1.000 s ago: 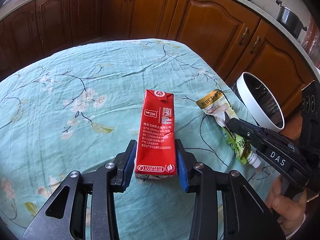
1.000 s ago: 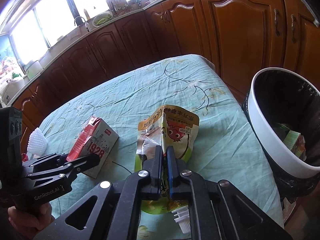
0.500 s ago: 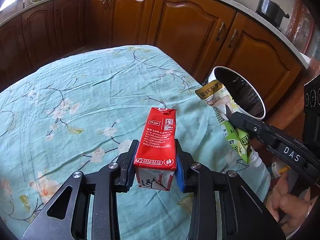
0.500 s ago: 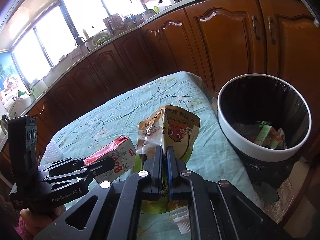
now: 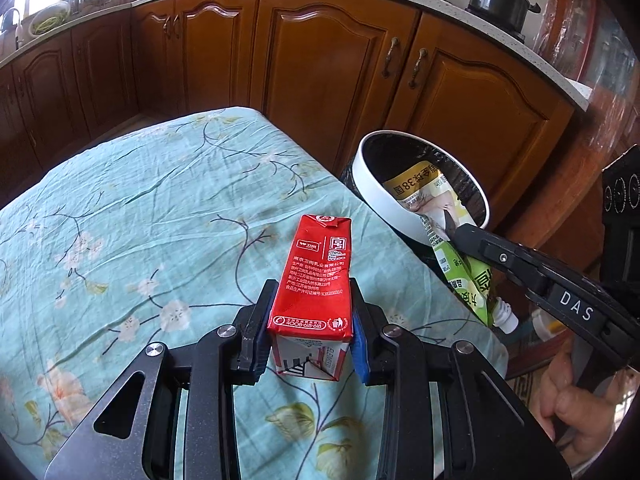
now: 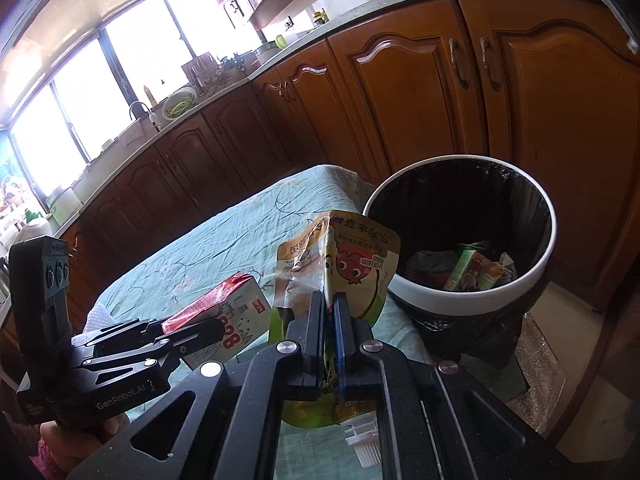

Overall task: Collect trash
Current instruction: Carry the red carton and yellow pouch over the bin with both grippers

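Left gripper (image 5: pixel 310 330) clamps boxy red carton (image 5: pixel 316 280); right gripper (image 6: pixel 330 322) pinches crinkly foil pouch (image 6: pixel 352 272) near round bin (image 6: pixel 472 298)

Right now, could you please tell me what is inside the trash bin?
The trash bin has a black liner and some crumpled wrappers at the bottom. Its near wall hides whatever lies under them.

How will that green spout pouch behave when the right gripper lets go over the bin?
Probably floppy: the spout pouch is creased and folded where the right gripper pinches it. It looks flattened, so likely near empty and light. It may flutter or catch on the trash bin rim rather than drop straight.
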Demonstrator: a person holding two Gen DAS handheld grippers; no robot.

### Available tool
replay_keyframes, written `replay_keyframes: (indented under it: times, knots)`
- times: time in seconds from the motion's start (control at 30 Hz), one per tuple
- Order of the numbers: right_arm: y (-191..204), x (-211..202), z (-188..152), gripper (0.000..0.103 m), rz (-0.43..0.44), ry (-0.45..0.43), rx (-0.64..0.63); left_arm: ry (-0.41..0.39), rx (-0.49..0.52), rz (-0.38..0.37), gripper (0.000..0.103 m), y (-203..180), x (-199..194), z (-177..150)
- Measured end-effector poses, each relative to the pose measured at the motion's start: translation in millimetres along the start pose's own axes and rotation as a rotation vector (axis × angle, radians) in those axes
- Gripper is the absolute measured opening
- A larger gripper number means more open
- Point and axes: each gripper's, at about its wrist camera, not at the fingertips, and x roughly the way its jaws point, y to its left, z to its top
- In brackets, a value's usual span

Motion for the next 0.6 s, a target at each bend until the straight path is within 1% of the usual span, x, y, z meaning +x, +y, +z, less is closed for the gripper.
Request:
replay_keyframes:
  times: [0.33, 0.6]
  knots:
    - [-35, -17, 7, 0.004, -0.052, -0.040, 0.057, -0.008, 0.049, -0.035, 0.031, -29, 10, 15]
    - [-54, -14, 21, 0.004, -0.088, -0.047, 0.076, -0.016, 0.093, -0.062, 0.031, -53, 21, 32]
